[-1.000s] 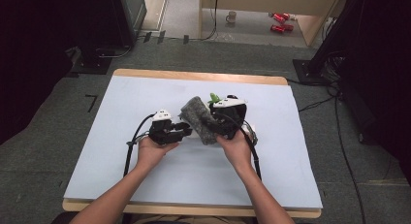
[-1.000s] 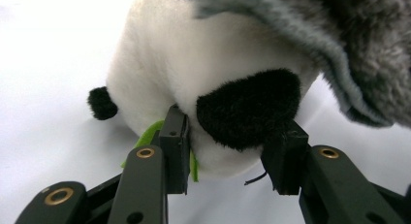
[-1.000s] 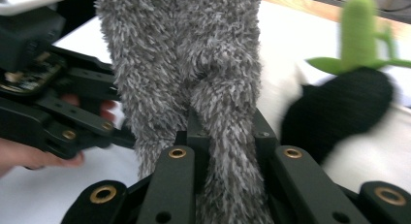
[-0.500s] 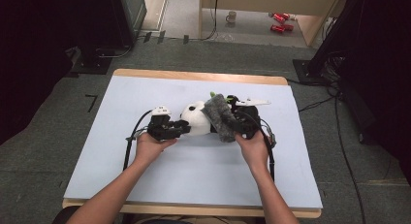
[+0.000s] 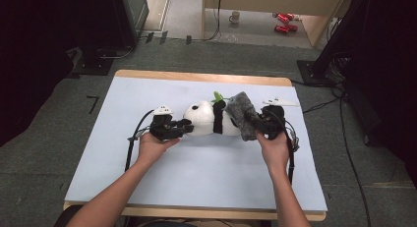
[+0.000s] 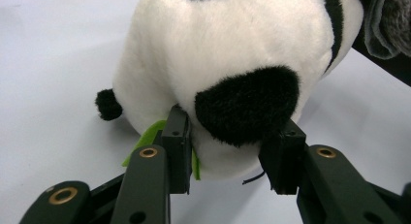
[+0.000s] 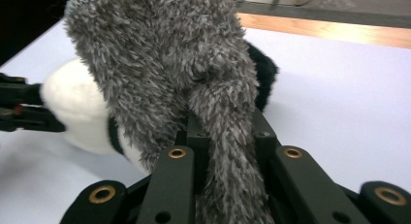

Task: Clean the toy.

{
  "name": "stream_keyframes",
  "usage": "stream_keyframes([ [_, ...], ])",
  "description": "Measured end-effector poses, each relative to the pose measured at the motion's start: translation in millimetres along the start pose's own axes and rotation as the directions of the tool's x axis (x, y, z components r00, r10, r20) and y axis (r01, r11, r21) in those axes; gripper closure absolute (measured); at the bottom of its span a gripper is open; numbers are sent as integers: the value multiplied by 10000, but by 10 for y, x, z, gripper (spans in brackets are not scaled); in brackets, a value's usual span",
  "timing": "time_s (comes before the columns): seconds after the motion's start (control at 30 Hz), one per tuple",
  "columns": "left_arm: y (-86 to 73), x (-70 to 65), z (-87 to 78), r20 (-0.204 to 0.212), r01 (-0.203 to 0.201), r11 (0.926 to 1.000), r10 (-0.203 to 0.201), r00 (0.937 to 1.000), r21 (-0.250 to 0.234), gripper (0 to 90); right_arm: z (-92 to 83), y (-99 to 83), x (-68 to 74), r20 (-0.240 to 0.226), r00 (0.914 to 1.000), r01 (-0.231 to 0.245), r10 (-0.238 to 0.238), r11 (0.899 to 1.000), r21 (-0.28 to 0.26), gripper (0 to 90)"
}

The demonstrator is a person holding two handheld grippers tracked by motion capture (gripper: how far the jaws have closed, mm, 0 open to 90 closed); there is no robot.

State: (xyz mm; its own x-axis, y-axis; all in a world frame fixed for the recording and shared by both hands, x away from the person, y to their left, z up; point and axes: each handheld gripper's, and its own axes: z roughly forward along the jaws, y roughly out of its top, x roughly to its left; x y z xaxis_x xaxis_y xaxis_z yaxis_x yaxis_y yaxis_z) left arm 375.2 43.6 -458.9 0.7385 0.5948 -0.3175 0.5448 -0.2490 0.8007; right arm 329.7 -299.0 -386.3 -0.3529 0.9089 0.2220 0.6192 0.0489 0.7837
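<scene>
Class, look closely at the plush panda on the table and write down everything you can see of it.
The plush panda is a soft toy of white fur with black patches and a black band round its body. It lies on its side on the pale blue table. A green felt leaf shows at it. The left gripper has its fingers closed on a black limb, and a fuzzy grey sock, held by the right gripper, lies against its other end.

1. In the left gripper view the top of the panda toy (image 6: pixel 232 64) runs off the upper edge, so its face cannot be seen.
2. In the right gripper view the grey fuzzy cloth (image 7: pixel 184 73) hides most of the panda and covers the right gripper (image 7: pixel 225 132) where its jaws meet.
3. The red items (image 5: pixel 282 21) on the far floor are too small to identify.
</scene>
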Motion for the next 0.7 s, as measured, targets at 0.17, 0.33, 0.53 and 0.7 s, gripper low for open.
stream_keyframes([
  [0.17, 24, -17, -17, 187, 80, 9999, -82, 9998, 65, 692, 8, 7, 39, -412, 9991, -54, 56, 10000, 44, 772],
  [0.33, 59, -16, -65, 531, 57, 9995, -73, 9986, 310, 732, -27, 44, 68, -627, 9980, -117, 119, 9999, 44, 771],
  [0.53, 91, -89, -265, 988, -69, 9982, 9, 9951, 599, 748, -152, 151, 362, -1243, 9915, 381, -387, 9993, -66, 769],
  [0.7, 64, -135, -403, 1248, 4, 9966, -107, 9921, 824, 746, -208, 148, 579, -1646, 9841, 715, -672, 9972, 200, 769],
])
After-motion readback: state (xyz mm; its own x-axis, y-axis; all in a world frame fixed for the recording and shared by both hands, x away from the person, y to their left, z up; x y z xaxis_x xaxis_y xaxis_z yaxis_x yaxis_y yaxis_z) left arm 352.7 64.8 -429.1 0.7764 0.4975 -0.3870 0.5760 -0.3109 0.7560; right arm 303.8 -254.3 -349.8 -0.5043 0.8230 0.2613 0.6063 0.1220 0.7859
